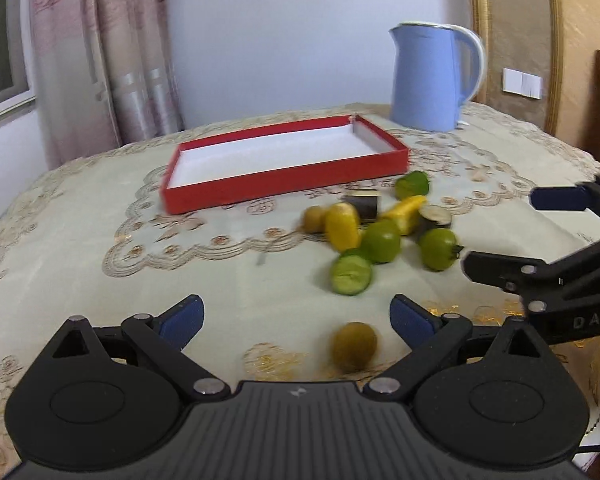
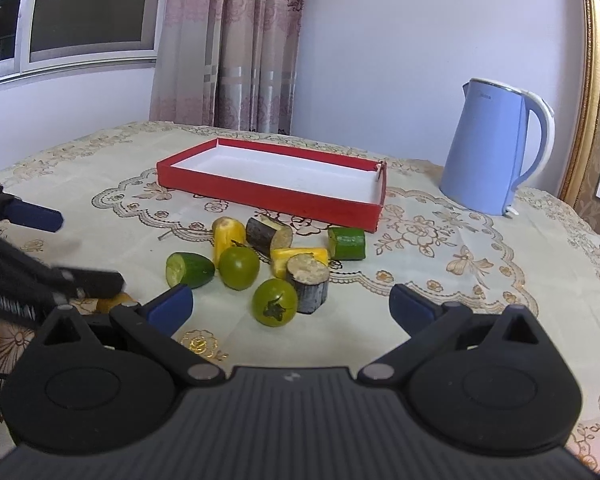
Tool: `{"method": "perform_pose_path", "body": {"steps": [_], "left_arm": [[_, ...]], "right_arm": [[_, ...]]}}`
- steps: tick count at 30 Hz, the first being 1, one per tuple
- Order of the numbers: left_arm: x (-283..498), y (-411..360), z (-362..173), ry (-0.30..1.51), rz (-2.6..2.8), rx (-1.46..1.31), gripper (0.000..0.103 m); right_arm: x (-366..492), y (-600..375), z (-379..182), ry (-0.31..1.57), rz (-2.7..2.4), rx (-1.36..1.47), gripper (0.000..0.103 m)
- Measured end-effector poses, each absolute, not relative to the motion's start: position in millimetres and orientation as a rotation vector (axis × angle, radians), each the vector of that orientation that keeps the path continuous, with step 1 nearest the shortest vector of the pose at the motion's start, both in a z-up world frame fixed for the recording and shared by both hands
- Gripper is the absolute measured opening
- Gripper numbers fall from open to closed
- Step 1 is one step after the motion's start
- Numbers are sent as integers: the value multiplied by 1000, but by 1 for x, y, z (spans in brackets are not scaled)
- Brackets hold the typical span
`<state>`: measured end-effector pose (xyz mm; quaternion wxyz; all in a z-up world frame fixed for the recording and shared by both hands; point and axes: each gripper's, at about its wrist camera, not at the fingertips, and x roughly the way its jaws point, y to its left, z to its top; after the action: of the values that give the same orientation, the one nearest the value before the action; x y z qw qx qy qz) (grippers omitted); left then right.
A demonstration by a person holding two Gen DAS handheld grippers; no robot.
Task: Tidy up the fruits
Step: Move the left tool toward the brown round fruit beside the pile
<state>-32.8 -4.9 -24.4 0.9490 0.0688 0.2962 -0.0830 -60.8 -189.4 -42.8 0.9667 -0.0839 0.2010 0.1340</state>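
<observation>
Fruit pieces [image 2: 260,264] lie beside red tray [image 2: 268,196].

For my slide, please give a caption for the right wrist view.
Open right tongs facing cut produce and green tomatoes before an empty red tray.

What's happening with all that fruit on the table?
Someone is tidying fruit with two hand-held grippers. Both are open and hold nothing. The left gripper hovers just over a lone kiwi, which sits between its fingers. The right gripper faces the pile, nearest a green tomato. The red tray behind the pile has nothing in it.
</observation>
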Motion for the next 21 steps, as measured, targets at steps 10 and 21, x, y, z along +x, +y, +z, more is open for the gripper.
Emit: {"method": "perform_pose_path", "body": {"steps": [10,21], "left_arm": [[-24,-12,-33,653,-139,152,100],[-20,-10,-33,660,-70,133,100]], "right_arm": [[-58,-198,-44,404,245,-173,103],[-68,-196,-40,379,245,-192,103]]}}
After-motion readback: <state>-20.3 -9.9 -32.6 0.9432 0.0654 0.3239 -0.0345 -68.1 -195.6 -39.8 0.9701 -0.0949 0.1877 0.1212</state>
